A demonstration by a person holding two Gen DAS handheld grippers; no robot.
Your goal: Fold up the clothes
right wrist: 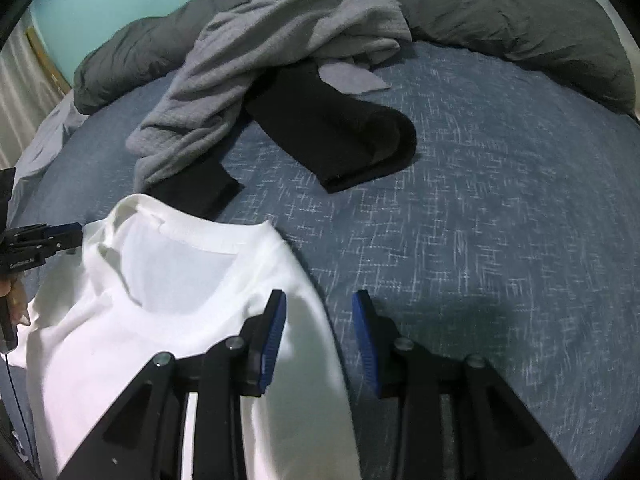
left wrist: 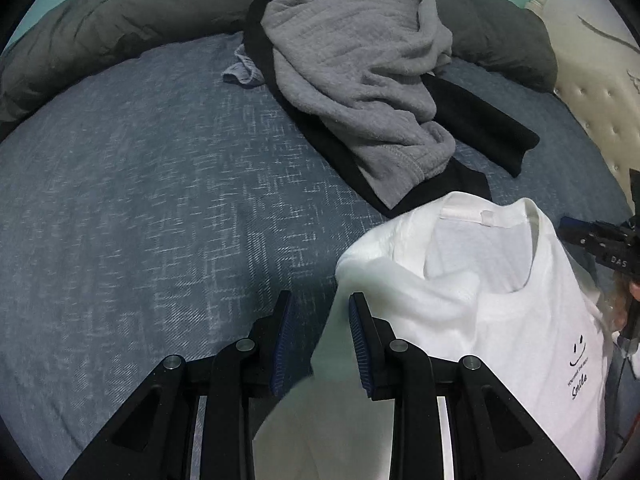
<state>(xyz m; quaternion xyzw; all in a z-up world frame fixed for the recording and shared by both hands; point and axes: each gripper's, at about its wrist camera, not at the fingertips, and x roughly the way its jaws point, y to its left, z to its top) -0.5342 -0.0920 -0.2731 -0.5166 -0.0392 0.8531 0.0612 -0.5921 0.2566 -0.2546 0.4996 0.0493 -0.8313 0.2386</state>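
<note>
A white T-shirt [left wrist: 500, 320] with a small smiley print lies collar-up on the blue bedspread [left wrist: 140, 220]. My left gripper [left wrist: 320, 304] stands open around its one shoulder. The cloth runs between the jaws along the right pad, with bedspread showing beside the left pad. My right gripper [right wrist: 320, 300] is open around the other shoulder of the T-shirt [right wrist: 160, 300], whose edge passes between the jaws clear of the right pad. Each gripper shows at the edge of the other's view: the right one [left wrist: 572, 228], the left one [right wrist: 72, 236].
Beyond the shirt, a crumpled grey sweater [left wrist: 352, 80] lies on a black garment [left wrist: 480, 128]; the same black garment [right wrist: 340, 136] shows in the right view. A dark grey duvet [right wrist: 500, 12] is rolled along the far edge. A cream tufted headboard [left wrist: 600, 92] stands at right.
</note>
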